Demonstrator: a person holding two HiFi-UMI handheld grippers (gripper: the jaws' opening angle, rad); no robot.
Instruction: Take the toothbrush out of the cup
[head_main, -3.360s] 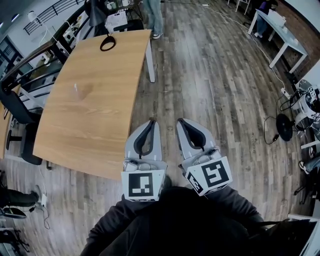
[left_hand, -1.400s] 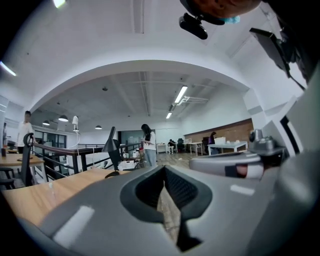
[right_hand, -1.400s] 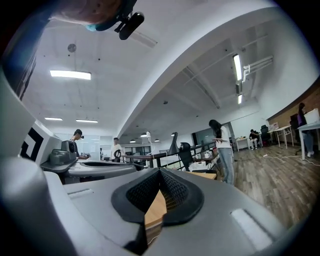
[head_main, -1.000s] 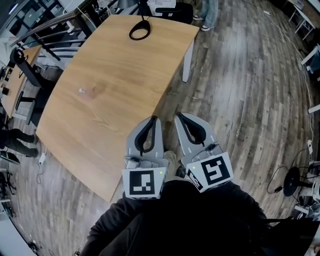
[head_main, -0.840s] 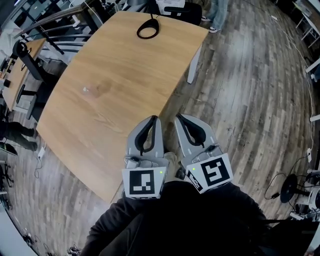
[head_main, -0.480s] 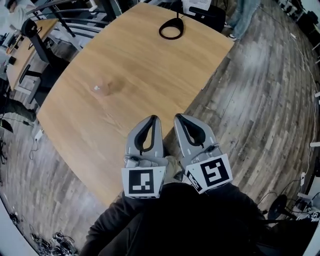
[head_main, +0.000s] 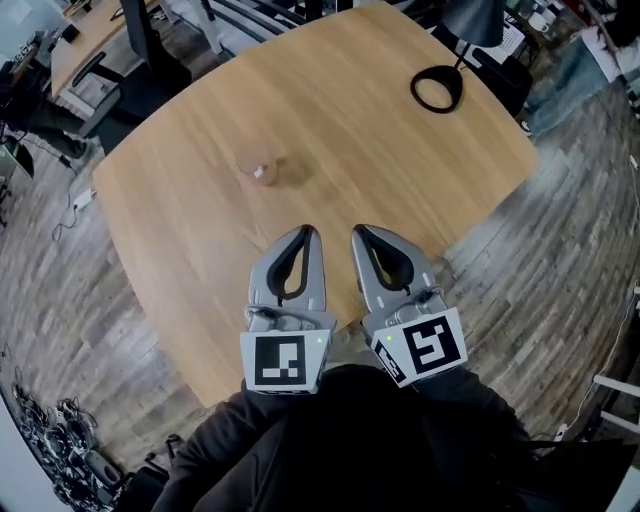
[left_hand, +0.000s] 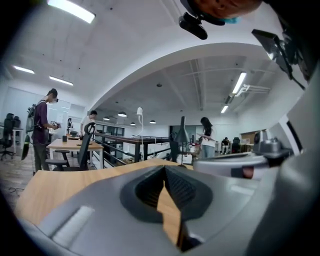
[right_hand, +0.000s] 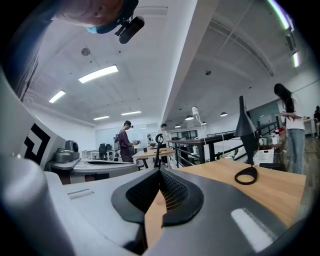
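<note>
Both had swung round to face the surface (head_main: 350, 110): left gripper (head_main: 304, 232) and right gripper (head_main: 362, 232), fingers pressed together on nothing. The cup (head_main: 262, 172) sat ahead-left, well apart, toothbrush too small to see. Reaching looked next.

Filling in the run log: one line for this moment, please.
left gripper: jaws shut, empty | right gripper: jaws shut, empty | cup: on table, untouched

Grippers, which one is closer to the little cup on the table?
The left gripper: the clear cup stands on its side of the table, the right gripper farther off.
</note>
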